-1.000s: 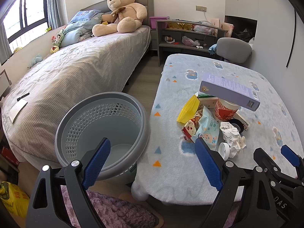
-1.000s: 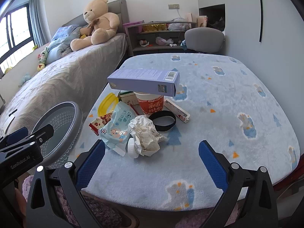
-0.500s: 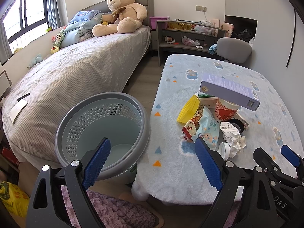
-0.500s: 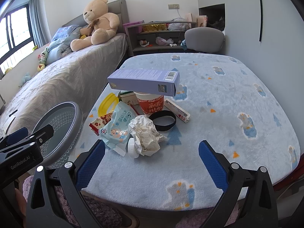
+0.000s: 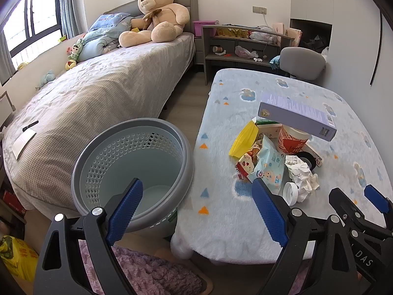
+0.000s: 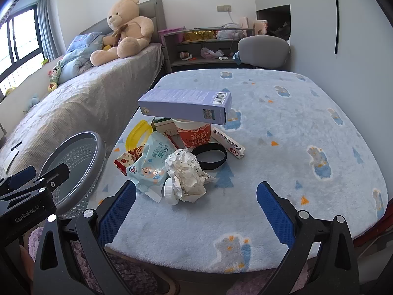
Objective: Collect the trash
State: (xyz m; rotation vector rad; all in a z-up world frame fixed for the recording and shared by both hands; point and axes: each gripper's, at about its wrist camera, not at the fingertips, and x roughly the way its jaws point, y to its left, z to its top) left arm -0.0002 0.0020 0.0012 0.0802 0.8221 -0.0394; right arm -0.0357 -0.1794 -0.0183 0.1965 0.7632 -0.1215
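A pile of trash lies on the blue-blanket table (image 6: 307,113): a purple box (image 6: 184,105) resting on a red cup (image 6: 195,136), a crumpled paper ball (image 6: 186,172), a blue wipes packet (image 6: 149,164), a yellow lid (image 6: 137,132), a black ring (image 6: 208,156), a white cap (image 6: 169,191) and a red snack wrapper (image 6: 127,158). A grey perforated bin (image 5: 132,167) stands on the floor left of the table. My left gripper (image 5: 196,206) is open and empty, between bin and table. My right gripper (image 6: 196,211) is open and empty at the table's near edge, short of the pile.
A bed (image 5: 98,91) with a teddy bear (image 5: 157,12) runs along the left. A shelf (image 5: 245,41) and a grey chair (image 5: 302,61) stand behind the table. A purple rug (image 5: 147,275) lies on the floor below. A yellow bag (image 5: 14,255) sits at bottom left.
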